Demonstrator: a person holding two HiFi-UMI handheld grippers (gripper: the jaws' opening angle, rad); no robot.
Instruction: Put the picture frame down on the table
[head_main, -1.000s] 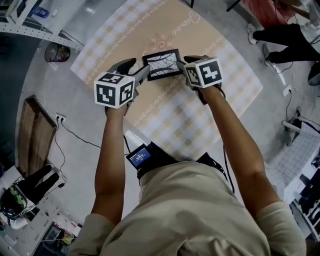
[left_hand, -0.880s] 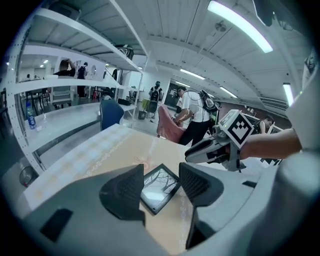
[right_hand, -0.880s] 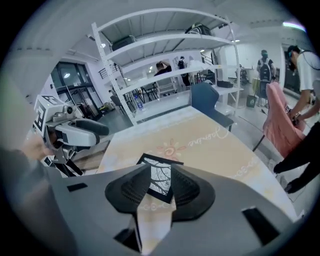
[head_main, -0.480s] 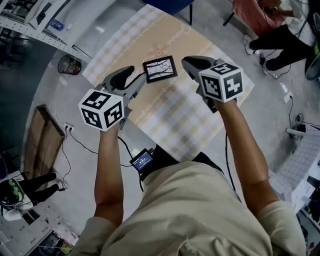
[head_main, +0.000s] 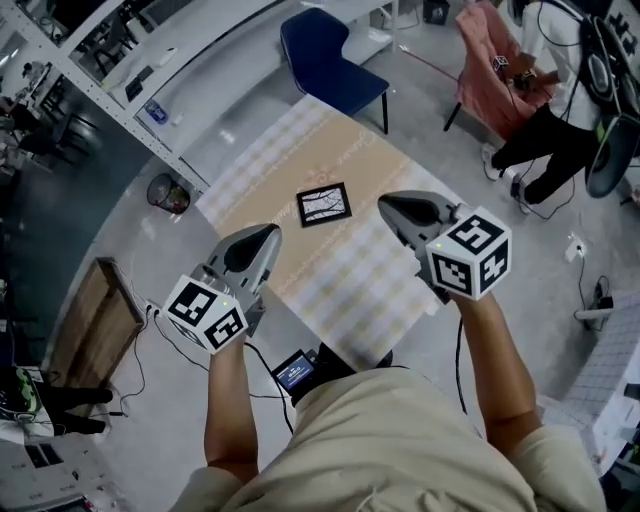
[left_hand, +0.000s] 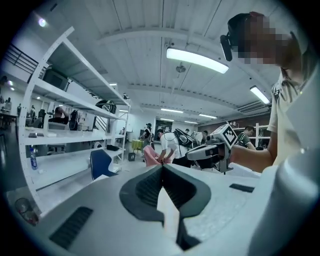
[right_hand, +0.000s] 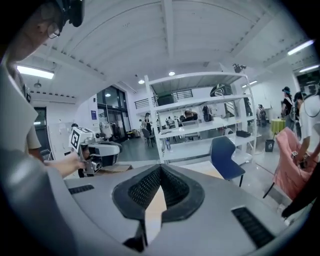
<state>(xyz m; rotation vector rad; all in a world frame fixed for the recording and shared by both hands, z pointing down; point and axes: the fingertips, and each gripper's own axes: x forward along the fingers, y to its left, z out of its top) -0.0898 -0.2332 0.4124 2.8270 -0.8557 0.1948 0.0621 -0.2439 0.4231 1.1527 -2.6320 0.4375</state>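
The picture frame (head_main: 323, 205), black-edged with a branch drawing, lies flat on the checked tablecloth (head_main: 360, 280) with nothing touching it. Both grippers are held up and apart from it, nearer the person. In the head view my left gripper (head_main: 266, 234) is below and left of the frame, and my right gripper (head_main: 388, 204) is to its right. In the left gripper view the jaw tips of the left gripper (left_hand: 161, 165) meet with nothing between them. The right gripper (right_hand: 160, 166) is likewise shut and holds nothing. Neither gripper view shows the frame.
A blue chair (head_main: 330, 60) stands at the table's far side. White shelving (head_main: 120, 60) runs along the left, with a bin (head_main: 172, 193) near it. A wooden board (head_main: 95, 320) lies on the floor at left. A person (head_main: 545, 150) sits at the upper right.
Both grippers have let go of the frame and drawn back and up, away from it. The frame now lies alone on the table, and the head view has tilted up.
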